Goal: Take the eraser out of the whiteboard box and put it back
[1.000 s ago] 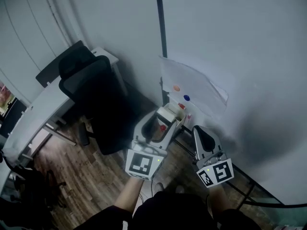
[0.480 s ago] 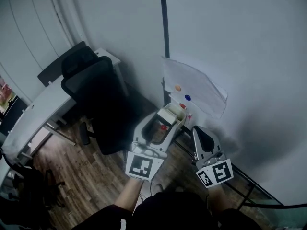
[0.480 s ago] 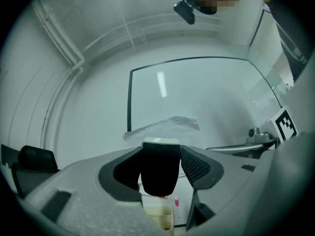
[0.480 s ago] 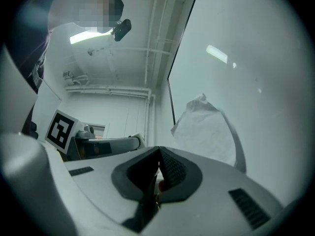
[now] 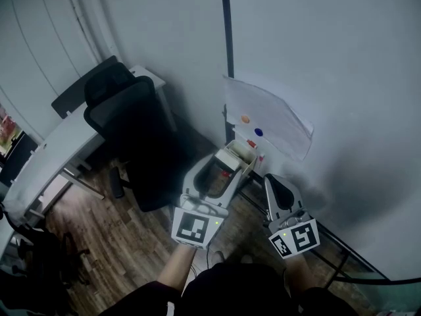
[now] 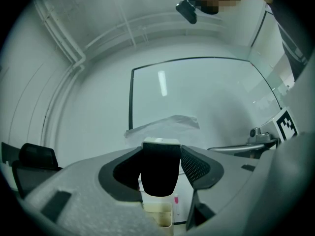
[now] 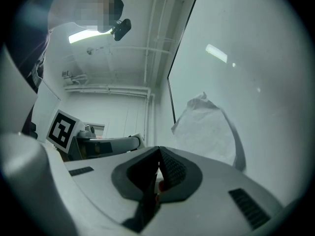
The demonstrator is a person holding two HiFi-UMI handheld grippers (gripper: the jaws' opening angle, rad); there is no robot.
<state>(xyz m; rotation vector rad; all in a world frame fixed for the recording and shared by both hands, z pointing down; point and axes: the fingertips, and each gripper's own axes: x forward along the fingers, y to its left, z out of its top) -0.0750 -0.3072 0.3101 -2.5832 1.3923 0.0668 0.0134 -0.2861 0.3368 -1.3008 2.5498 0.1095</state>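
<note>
Eraser (image 6: 160, 173): rectangular block, black felt face, pale hard back. Clamped between the left gripper (image 6: 161, 151) fingers (image 6: 197, 165), directly above the cream, open-topped whiteboard box (image 6: 160, 220). Right gripper (image 7: 159, 157): dark textured fingers (image 7: 172, 168) pressed together, holding nothing.

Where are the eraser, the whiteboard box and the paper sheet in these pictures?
eraser (image 6: 160, 173): left gripper view, dark felt face.
whiteboard box (image 6: 158, 219): left gripper view, cream wall.
paper sheet (image 5: 273, 117): head view, its middle.
</note>
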